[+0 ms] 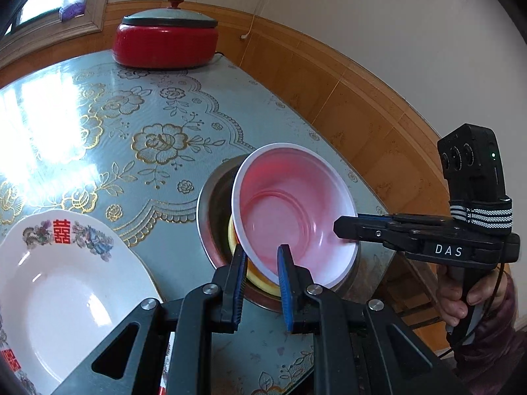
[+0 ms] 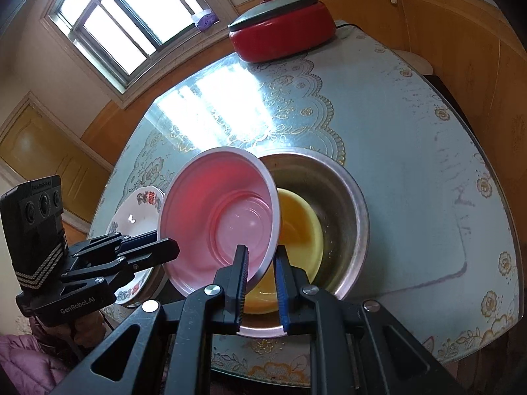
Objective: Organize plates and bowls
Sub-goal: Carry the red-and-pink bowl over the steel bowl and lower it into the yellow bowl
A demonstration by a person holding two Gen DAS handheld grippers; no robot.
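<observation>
A pink plastic bowl (image 1: 290, 204) (image 2: 217, 217) hangs tilted over a steel basin (image 1: 210, 204) (image 2: 349, 204) that has a yellow bowl (image 2: 299, 230) (image 1: 260, 279) inside it. My left gripper (image 1: 262, 253) (image 2: 171, 247) is shut on one side of the pink bowl's rim. On the opposite side of the rim, my right gripper (image 2: 262, 253) (image 1: 339, 227) is shut too. A white plate (image 1: 66, 279) (image 2: 135, 210) with red characters and flower prints lies on the table beside the basin.
A red electric pot (image 1: 164, 46) (image 2: 283, 36) with a grey lid stands at the table's far end by the wall. The flowered tablecloth (image 1: 98, 131) (image 2: 411, 164) shines under window glare. A person's hand (image 1: 461, 296) holds the right gripper's handle near the table edge.
</observation>
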